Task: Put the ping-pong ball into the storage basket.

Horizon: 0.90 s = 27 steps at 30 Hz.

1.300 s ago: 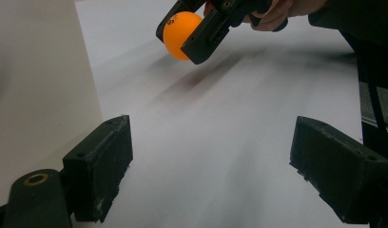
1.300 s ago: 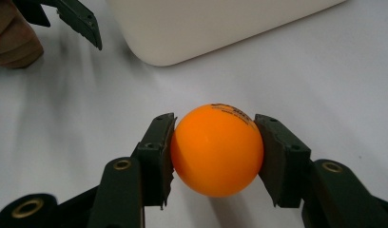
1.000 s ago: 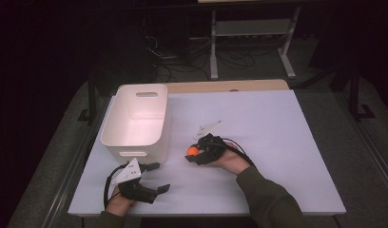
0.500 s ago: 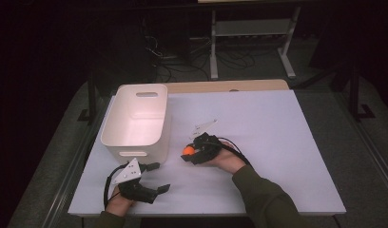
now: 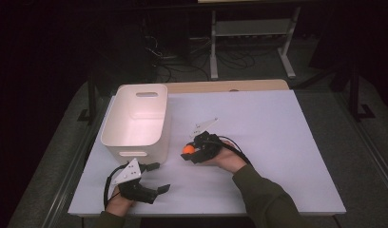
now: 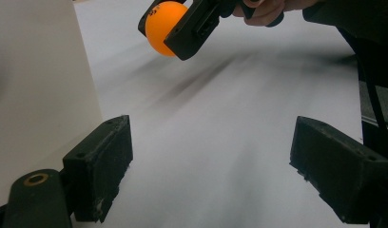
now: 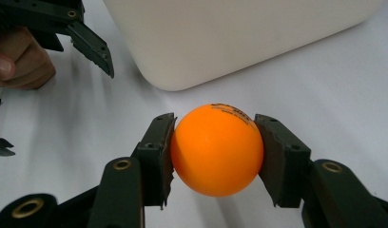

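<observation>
Right gripper (image 7: 215,152) clamping orange ball (image 7: 216,149), faint print seemingly on top

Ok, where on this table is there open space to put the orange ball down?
The widest bare stretch of the white table top lies right of the right gripper holding the orange ball, out to the table's right edge. The inside of the white plastic bin is also free. It is tighter between the bin, the right gripper and the open left gripper.
</observation>
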### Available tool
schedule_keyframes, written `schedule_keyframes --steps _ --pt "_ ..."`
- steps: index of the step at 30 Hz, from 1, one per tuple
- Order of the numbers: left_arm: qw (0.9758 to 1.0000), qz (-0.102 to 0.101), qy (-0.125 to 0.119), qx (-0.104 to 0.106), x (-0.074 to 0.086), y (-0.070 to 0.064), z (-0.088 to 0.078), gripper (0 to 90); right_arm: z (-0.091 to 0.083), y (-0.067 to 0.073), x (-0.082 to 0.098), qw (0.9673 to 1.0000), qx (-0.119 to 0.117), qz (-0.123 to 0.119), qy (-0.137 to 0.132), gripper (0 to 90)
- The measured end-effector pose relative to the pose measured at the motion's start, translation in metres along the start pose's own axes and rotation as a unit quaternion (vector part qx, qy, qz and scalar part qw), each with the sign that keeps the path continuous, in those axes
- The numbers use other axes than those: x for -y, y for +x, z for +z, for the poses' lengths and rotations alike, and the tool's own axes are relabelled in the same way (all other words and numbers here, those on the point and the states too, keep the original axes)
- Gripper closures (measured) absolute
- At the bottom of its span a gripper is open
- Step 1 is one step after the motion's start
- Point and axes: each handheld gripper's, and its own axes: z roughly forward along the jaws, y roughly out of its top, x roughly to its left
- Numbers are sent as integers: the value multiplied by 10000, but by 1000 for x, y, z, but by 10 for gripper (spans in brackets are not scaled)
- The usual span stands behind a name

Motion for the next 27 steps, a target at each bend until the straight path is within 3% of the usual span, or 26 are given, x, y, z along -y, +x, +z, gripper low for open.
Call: schedule_keyframes --steps 27 --pt "10000 -24 13 2 0 0 0 140 -19 -1 -18 9998 39 -143 -112 494"
